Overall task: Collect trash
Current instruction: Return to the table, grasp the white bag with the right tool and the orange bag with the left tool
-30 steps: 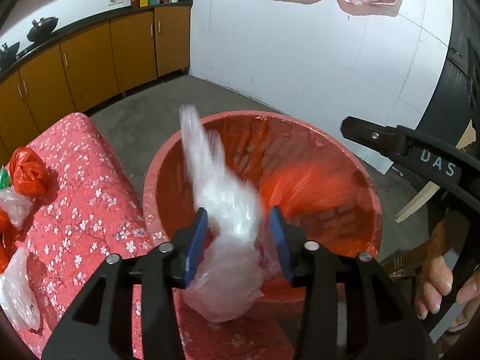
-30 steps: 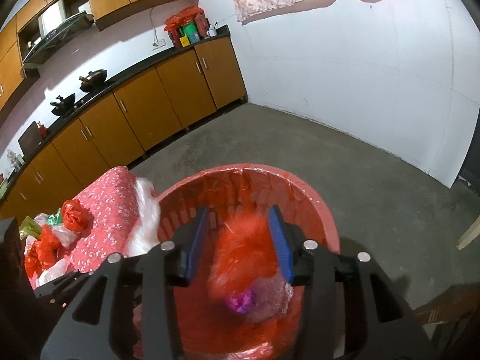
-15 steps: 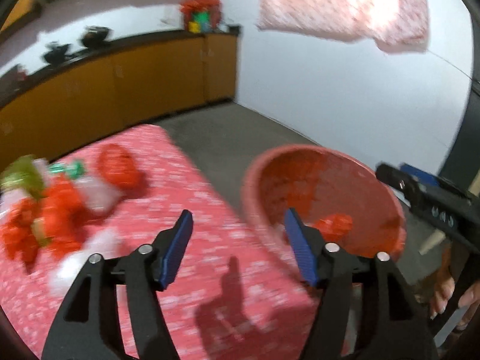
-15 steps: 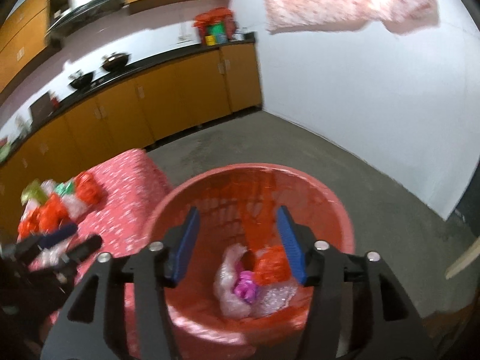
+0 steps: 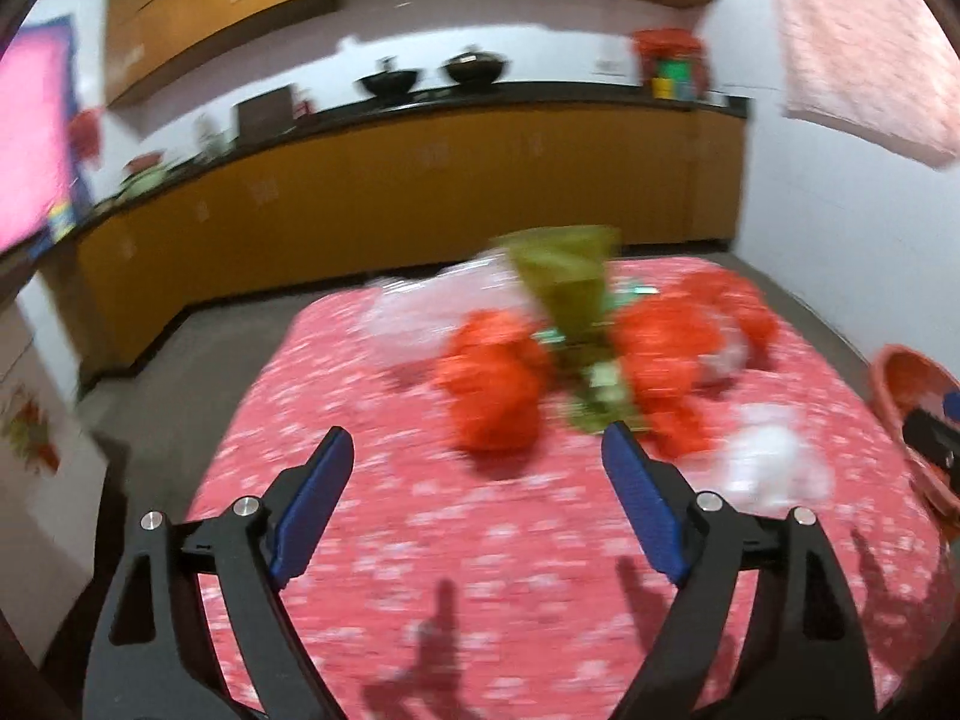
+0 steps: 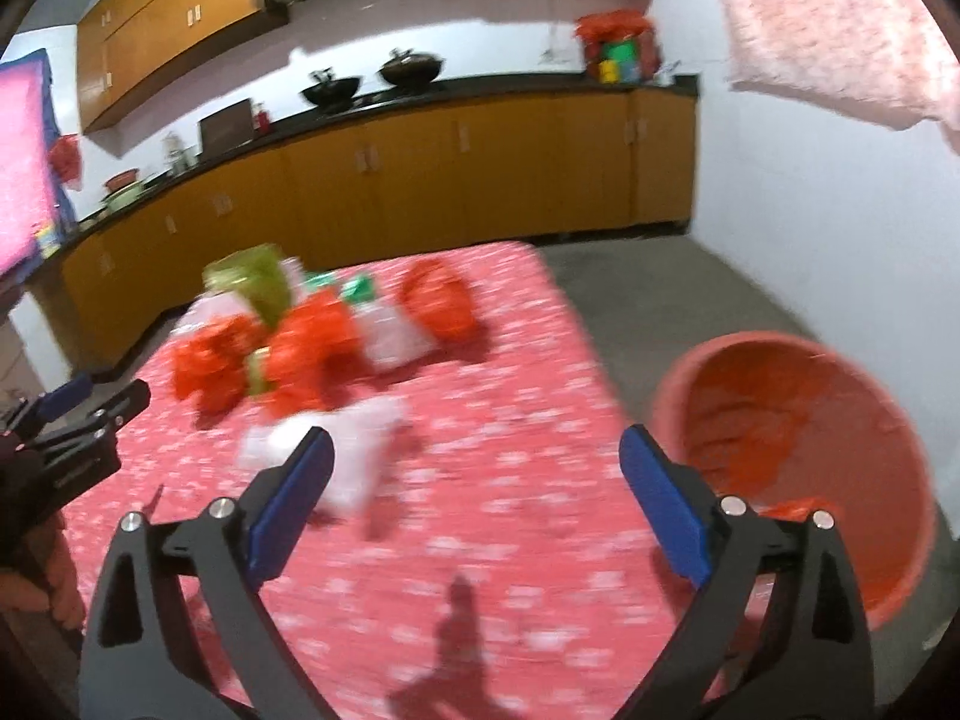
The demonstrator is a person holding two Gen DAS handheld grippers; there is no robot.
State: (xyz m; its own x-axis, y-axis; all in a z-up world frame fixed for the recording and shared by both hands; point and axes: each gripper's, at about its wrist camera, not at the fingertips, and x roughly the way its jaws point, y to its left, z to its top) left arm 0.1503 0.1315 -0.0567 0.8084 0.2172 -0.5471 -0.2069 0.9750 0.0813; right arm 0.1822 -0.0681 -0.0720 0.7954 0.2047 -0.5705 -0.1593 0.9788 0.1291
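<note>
Both claws have just been opening and stand wide, empty. The left claw (image 5: 477, 468) faces the trash heap (image 5: 594, 348) ahead on the desk (image 5: 420, 540). The right claw (image 6: 474, 468) is nearer the white bag (image 6: 354, 450), ahead-left; bin (image 6: 798, 468) sits right.

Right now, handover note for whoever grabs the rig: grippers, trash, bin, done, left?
Left gripper: jaws have just been opening, now wide open, nothing between them, over the red floral tablecloth.
Right gripper: the same, open and empty, over the cloth beside the bin.
Red bin: on the floor off the table's right edge; red plastic shows inside it.
Done: both grippers are empty after a drop into the bin.
Left: a pile on the table: orange-red bags, a green bag, clear bags, and a white bag nearest the right gripper. Views are blurred.
</note>
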